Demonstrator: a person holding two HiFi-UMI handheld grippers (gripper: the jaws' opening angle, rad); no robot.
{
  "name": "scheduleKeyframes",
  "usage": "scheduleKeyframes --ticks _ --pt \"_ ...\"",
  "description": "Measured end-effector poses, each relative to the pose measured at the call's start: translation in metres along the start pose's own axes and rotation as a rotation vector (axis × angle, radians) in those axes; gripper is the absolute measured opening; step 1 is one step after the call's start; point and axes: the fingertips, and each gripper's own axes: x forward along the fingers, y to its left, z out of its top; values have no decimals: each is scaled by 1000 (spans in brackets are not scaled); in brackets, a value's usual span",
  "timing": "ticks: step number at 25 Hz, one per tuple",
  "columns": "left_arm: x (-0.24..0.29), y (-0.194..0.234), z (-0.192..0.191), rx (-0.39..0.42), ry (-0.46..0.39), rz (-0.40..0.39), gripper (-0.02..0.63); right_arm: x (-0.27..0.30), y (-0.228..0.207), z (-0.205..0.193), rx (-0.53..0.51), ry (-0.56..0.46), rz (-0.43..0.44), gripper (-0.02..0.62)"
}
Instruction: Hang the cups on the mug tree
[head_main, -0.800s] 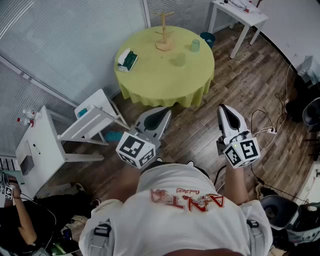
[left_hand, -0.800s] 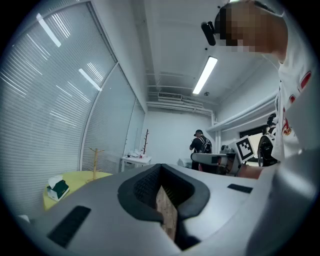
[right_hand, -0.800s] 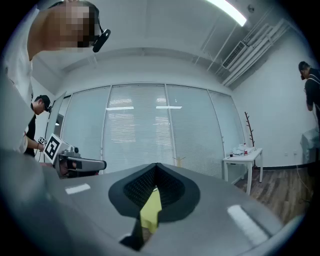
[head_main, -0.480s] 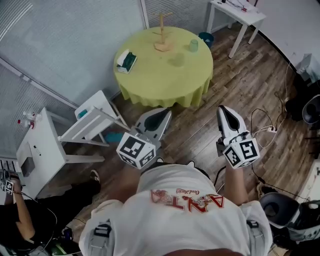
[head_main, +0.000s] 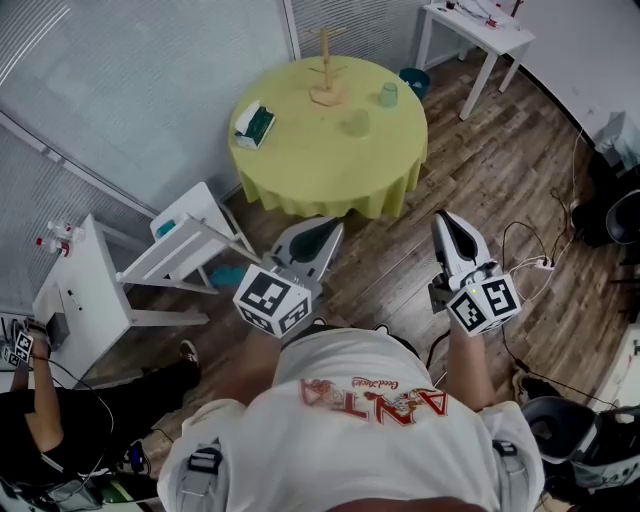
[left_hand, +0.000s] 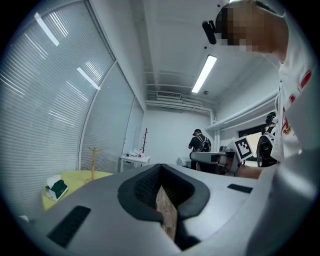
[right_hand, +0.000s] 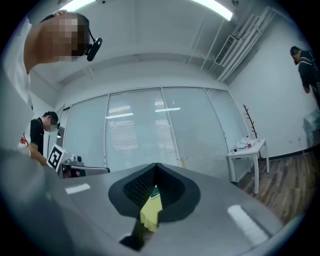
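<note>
A wooden mug tree (head_main: 325, 70) stands at the far side of a round table with a yellow-green cloth (head_main: 300, 165). A green cup (head_main: 389, 93) sits to its right, and a paler cup (head_main: 355, 122) stands nearer the table's middle. Both grippers are held level over the wood floor, well short of the table. My left gripper (head_main: 322, 228) is shut with nothing in it, and my right gripper (head_main: 445, 220) is shut and empty too. In the left gripper view the left gripper (left_hand: 161, 167) has its pads meeting at the tip, with the mug tree (left_hand: 92, 162) far off at the left. The right gripper (right_hand: 156, 167) looks toward the table.
A tissue box (head_main: 255, 122) lies on the table's left side. A white side table (head_main: 480, 30) and a teal bin (head_main: 415, 75) stand behind it. A white folded stand (head_main: 190, 235) and white cabinet (head_main: 75, 300) are at the left, cables (head_main: 540, 262) at the right, and a seated person (head_main: 40, 430) at lower left.
Both grippers stay where they were, shut. The person at the lower left has shifted position.
</note>
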Motion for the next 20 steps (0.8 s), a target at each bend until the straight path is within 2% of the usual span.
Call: scheduleKeyframes --ticks 12,20 --pt "43 -35 -5 16 9 -3 9 -30 -52 1 41 -11 7 2" --pt "77 -77 -28 22 61 22 9 -53 -93 -9 74 14 51 2"
